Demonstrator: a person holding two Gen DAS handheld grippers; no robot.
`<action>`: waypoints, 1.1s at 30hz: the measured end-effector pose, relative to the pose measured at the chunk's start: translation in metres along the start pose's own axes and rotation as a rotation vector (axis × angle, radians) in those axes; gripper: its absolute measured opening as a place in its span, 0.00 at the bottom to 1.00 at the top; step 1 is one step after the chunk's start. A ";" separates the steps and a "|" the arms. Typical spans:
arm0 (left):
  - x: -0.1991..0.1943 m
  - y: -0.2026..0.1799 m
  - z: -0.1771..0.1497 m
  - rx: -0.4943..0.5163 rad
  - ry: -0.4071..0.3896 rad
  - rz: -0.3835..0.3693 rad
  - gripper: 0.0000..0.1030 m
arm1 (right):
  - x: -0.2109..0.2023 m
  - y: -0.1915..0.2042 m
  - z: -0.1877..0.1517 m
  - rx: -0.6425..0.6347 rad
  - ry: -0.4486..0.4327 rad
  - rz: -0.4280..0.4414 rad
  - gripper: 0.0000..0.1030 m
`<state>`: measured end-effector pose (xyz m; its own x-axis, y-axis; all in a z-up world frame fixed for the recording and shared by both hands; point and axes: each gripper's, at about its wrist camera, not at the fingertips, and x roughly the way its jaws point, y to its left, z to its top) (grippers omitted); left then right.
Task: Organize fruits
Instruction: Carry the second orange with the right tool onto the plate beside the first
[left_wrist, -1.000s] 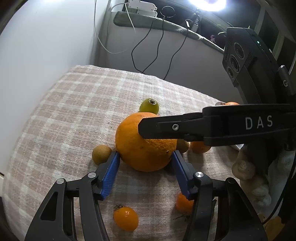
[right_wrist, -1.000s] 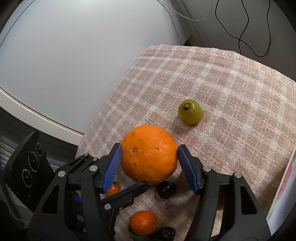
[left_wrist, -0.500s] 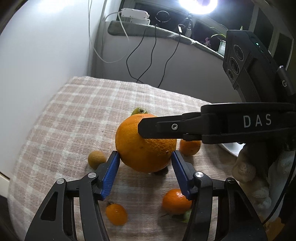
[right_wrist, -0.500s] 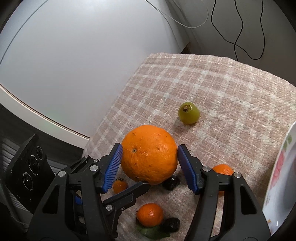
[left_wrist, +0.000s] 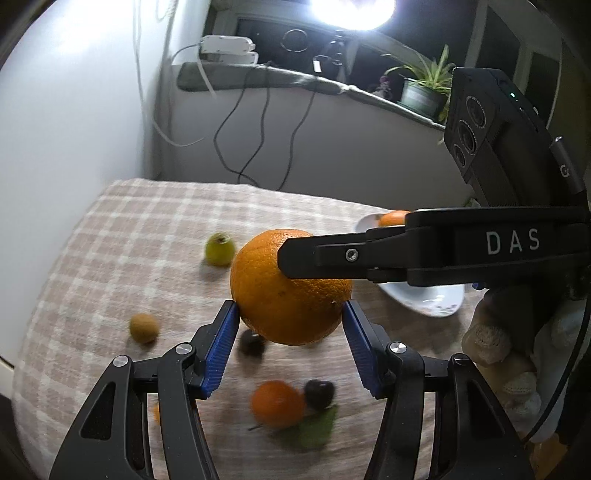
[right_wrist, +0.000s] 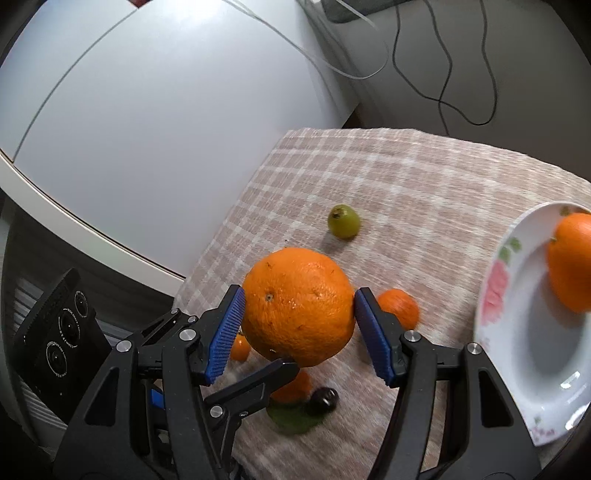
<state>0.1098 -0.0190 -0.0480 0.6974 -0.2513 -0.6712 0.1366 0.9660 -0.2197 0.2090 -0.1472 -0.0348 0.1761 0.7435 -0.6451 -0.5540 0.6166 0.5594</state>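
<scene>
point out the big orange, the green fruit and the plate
big orange (right_wrist: 299, 306): right wrist view, middle of its peel
green fruit (right_wrist: 344, 221): right wrist view, its centre
plate (right_wrist: 495, 291): right wrist view, flowered left rim

A home room: a beige-and-white checked woven tablecloth (right_wrist: 424, 192) covers the tabletop, a green potted houseplant (left_wrist: 421, 88) stands on the windowsill, and black cables (left_wrist: 258, 140) hang down the wall.

Left gripper (left_wrist: 290, 345) and right gripper (right_wrist: 297, 334): black angular linkages with silver screw heads behind ribbed blue pads lining the jaws. Right gripper's side bears white "DAS" lettering; a cream knitted glove (left_wrist: 506, 354) covers the hand behind it.
</scene>
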 end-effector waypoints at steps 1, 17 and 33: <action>0.000 -0.005 0.000 0.006 -0.002 -0.006 0.56 | -0.005 -0.002 -0.002 0.003 -0.006 -0.002 0.63; 0.033 -0.078 0.008 0.104 0.037 -0.115 0.56 | -0.076 -0.068 -0.029 0.118 -0.092 -0.067 0.63; 0.065 -0.131 0.015 0.168 0.096 -0.167 0.56 | -0.108 -0.125 -0.044 0.215 -0.126 -0.098 0.63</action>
<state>0.1478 -0.1609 -0.0526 0.5860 -0.4055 -0.7015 0.3651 0.9050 -0.2182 0.2233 -0.3157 -0.0579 0.3279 0.6957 -0.6392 -0.3458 0.7180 0.6040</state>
